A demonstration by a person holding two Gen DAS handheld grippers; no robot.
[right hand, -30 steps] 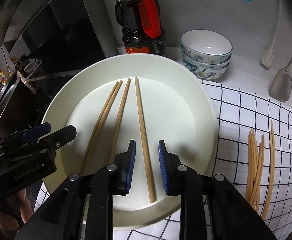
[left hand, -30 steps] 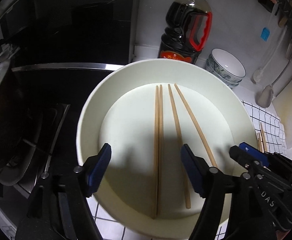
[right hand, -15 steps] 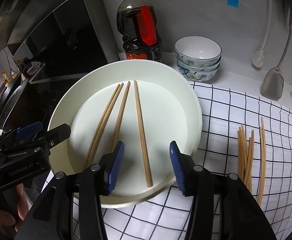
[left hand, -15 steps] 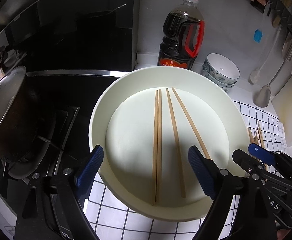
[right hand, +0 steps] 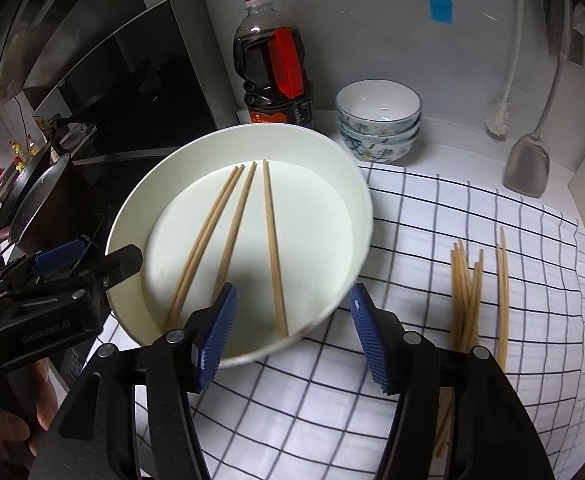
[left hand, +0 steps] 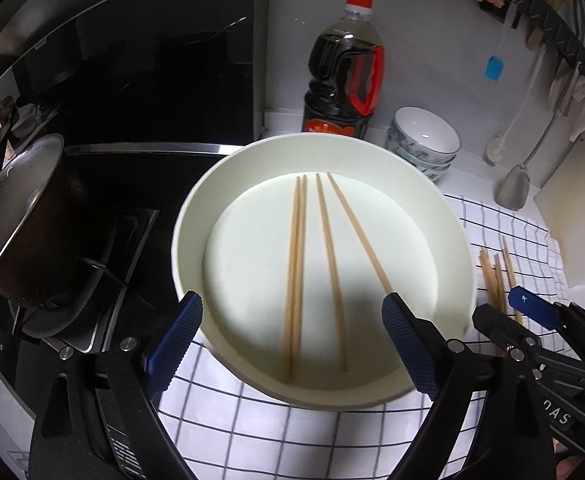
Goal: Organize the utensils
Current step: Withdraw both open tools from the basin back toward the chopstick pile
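Observation:
A white round dish (left hand: 196, 216) (right hand: 356, 192) sits on a checked cloth and holds several wooden chopsticks (left hand: 328, 276) (right hand: 272, 252) lying lengthwise. My left gripper (left hand: 290, 344) is open and empty above the dish's near rim. My right gripper (right hand: 294, 332) is open and empty over the dish's near right rim. More chopsticks (right hand: 468, 292) (left hand: 496, 272) lie loose on the cloth to the right of the dish.
A dark soy sauce bottle (right hand: 272, 68) and stacked patterned bowls (right hand: 378, 120) stand behind the dish. A spatula (right hand: 528, 164) and a brush hang by the wall at right. A stove with a dark pot (left hand: 20, 216) is at left. The checked cloth (right hand: 412, 240) covers the counter.
Both grippers have pulled back and up from the dish. The right gripper has opened wide, letting go of the rightmost chopstick in the dish. The left stays open.

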